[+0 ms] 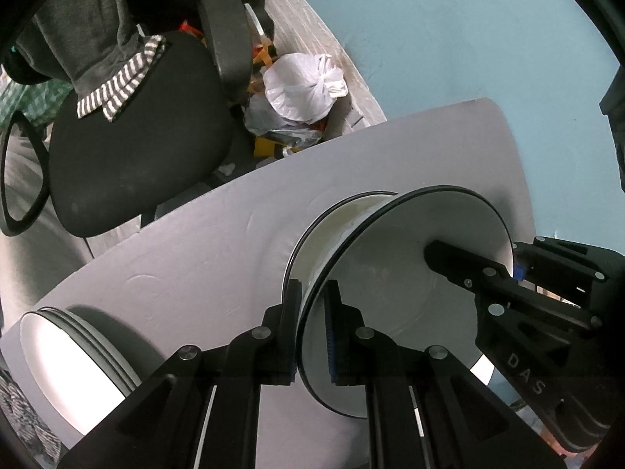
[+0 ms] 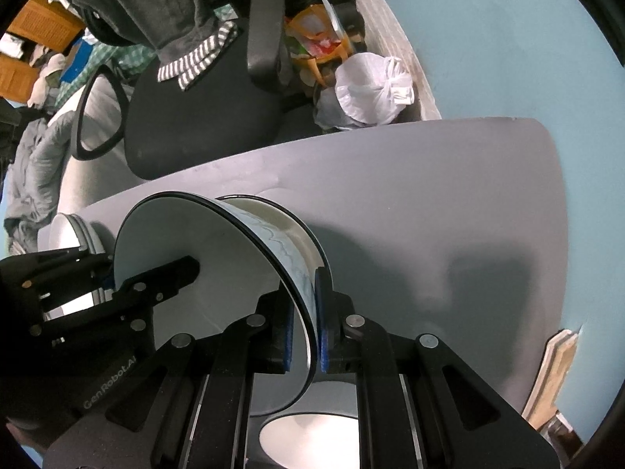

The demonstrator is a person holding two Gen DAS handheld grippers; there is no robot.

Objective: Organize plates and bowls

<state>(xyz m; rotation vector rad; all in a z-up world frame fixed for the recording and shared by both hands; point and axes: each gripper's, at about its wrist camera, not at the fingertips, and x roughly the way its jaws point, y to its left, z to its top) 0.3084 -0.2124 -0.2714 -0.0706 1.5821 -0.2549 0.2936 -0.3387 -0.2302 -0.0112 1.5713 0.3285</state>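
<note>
A white bowl with a black rim [image 1: 390, 293] is held over the grey table [image 1: 203, 242], nested in a second bowl [image 1: 343, 211] below it. My left gripper [image 1: 312, 336] is shut on the near-left rim of the upper bowl. My right gripper [image 2: 302, 336] is shut on the opposite rim of the same bowl [image 2: 218, 258]; it also shows in the left wrist view [image 1: 508, 285]. A stack of white plates [image 1: 70, 355] lies at the table's left end, also in the right wrist view [image 2: 74, 230]. Another white bowl [image 2: 308, 437] sits under the right gripper.
A black office chair [image 1: 133, 140] with grey clothes stands beyond the table. A white plastic bag [image 1: 304, 86] and clutter lie on the floor by the blue wall [image 1: 468, 39]. A wooden piece [image 2: 554, 371] leans at the right.
</note>
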